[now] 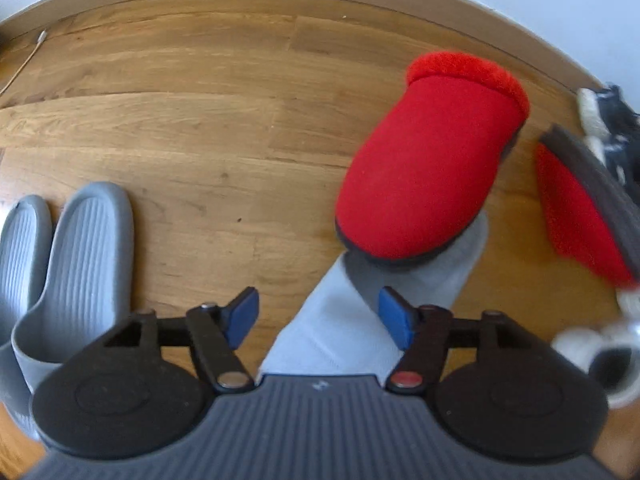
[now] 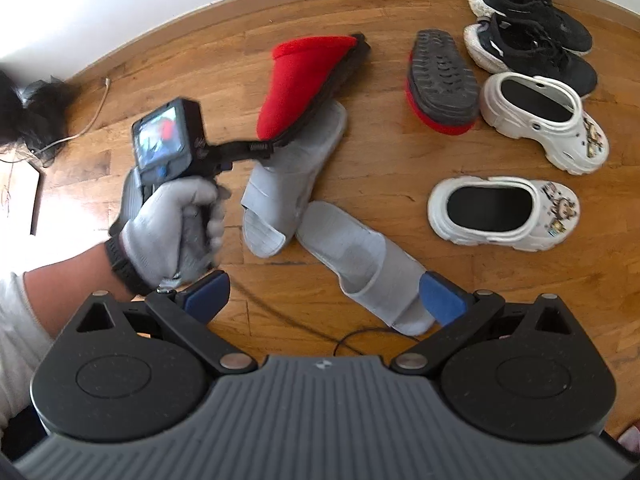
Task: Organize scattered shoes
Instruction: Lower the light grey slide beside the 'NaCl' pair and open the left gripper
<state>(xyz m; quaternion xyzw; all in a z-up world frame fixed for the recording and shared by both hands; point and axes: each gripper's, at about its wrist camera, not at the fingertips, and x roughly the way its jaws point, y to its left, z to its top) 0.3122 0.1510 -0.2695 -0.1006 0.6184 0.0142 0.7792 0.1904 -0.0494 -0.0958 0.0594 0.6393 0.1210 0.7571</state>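
— Fingers (image 1: 240,316) of the left gripper (image 1: 318,306) are closest to us, spread apart with nothing clamped. What is it after?

— Start at the left. That pair of grey slides (image 1: 92,248) sits side by side on the floor (image 1: 200,100), so I'd call it sorted. The gloved hand (image 2: 168,224) points the left gripper down at a pale slide (image 1: 340,332), and the red slipper (image 1: 428,168) lies propped across that slide's far end, just past the fingertips.

— So the slipper goes first?

— I'd say so. Take it by the sole edge or the fluffy collar, where the fingers get a firm bite. Lift it straight off before swinging it away, or the slide underneath gets dragged along.

— And the right gripper (image 2: 324,292)?

— Also wide open, holding nothing. It hovers over the other pale slide (image 2: 360,256), which lies at an angle to its mate.

— Where should the slipper go?

— Further right, beside the second red slipper (image 2: 442,76). That one lies sole up, so it needs turning over too. Set both toes the same way.

— And beyond that?

— Two white clogs (image 2: 500,212) sit near each other but aren't lined up. The black sneakers (image 2: 532,40) by the wall look paired already.
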